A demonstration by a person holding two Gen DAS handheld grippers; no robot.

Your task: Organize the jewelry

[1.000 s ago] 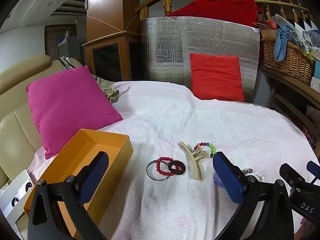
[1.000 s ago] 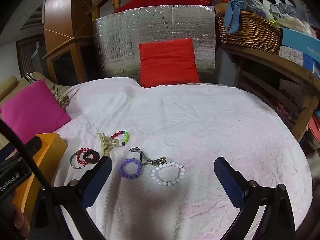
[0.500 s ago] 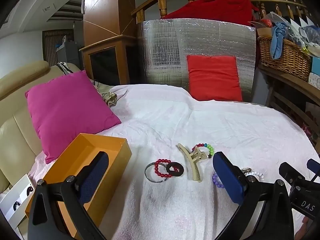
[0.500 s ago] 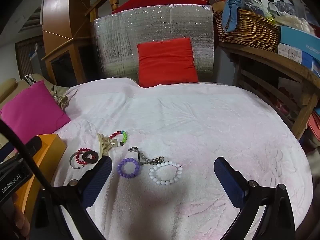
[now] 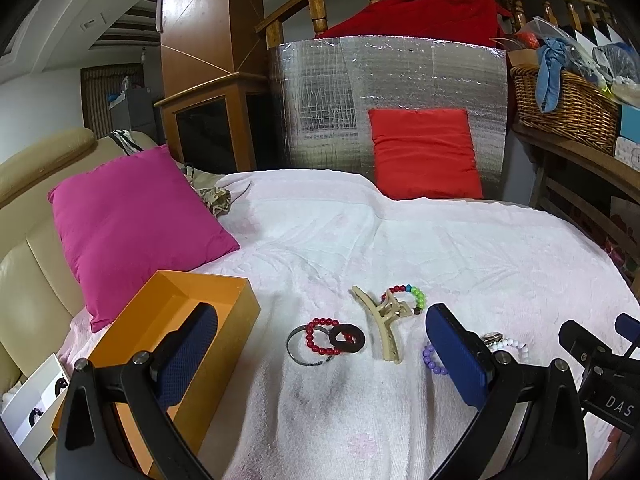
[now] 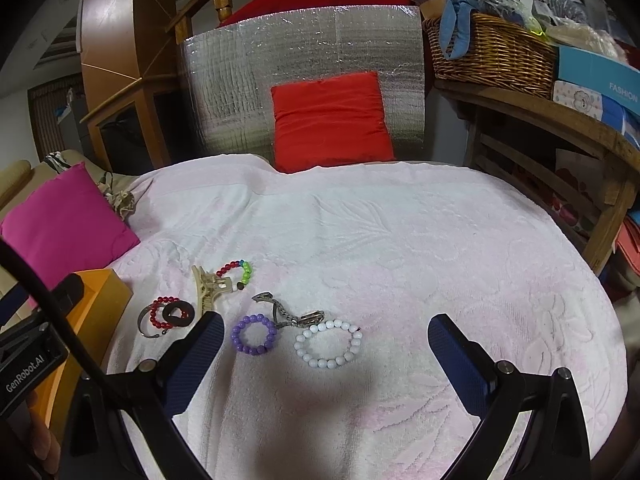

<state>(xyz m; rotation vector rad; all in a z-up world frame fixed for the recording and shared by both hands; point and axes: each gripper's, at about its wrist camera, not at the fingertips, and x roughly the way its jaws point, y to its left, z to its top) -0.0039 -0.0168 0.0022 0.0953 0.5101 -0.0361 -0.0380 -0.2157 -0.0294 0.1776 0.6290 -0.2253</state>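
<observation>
1. My left gripper [image 5: 320,354] and right gripper [image 6: 322,354] both hang spread wide with nothing between the pads; I judge no piece is picked yet.
2. Nearest my right gripper lie the white bracelet [image 6: 328,343] and purple bracelet [image 6: 254,335] on the towel [image 6: 400,248].
3. Beyond, the hair claw [image 5: 384,320] and red bracelet [image 5: 322,337] wait.
4. Next: descend, pinch 1 bracelet, carry it to the orange box [image 5: 168,312] on my left.

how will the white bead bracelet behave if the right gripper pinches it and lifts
The white bead bracelet looks like round beads on a cord, so it will probably sag into a drooping loop rather than hold its ring shape. The smooth glossy beads may slip between the pads. It touches the metal watch band, which could snag or drag along.
</observation>
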